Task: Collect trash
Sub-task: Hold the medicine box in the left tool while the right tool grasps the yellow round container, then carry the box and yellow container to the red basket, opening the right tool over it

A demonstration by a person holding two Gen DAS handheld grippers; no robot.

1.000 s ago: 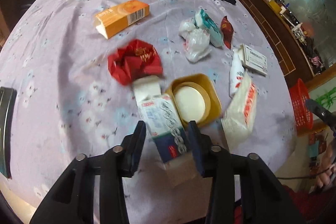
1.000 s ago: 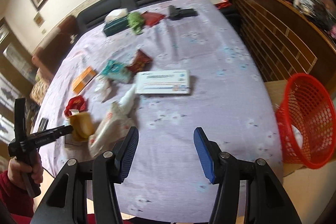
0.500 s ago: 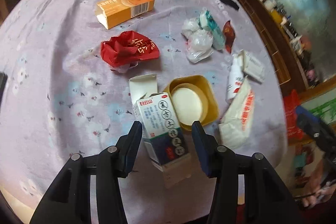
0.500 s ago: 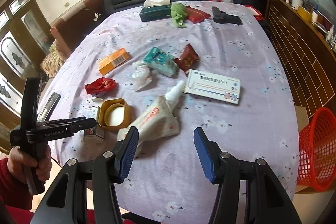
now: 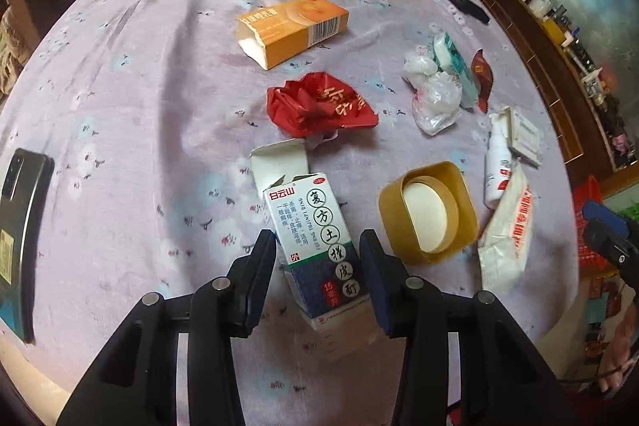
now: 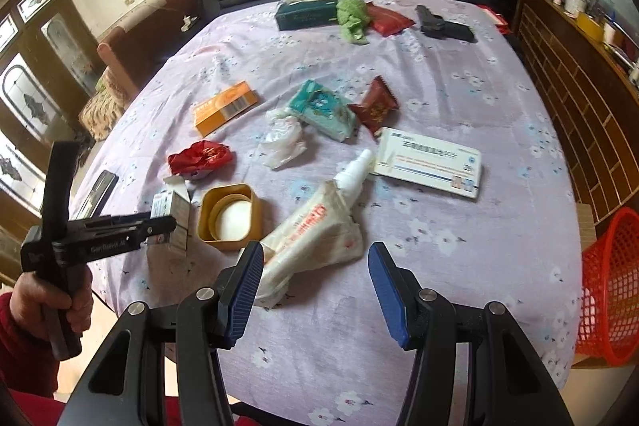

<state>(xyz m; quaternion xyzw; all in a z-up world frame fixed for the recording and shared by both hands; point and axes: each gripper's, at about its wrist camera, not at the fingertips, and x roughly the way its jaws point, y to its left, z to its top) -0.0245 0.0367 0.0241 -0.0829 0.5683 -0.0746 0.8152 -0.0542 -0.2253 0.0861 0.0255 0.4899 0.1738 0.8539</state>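
Soft, even daylight, perhaps from the left-hand windows (image 6: 24, 98); fisheye edges curve darkly, focus mostly sharp.

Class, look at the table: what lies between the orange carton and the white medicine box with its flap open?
The crumpled red wrapper lies between the orange carton and the white medicine box, clearest in the left wrist view.

We carry two black plastic grippers, the right gripper (image 6: 315, 286) with ribbed blue pads and silver screw heads. Our left gripper (image 5: 317, 278) matches; its side bears faint white lettering. We wear a red sleeve (image 6: 20, 354).
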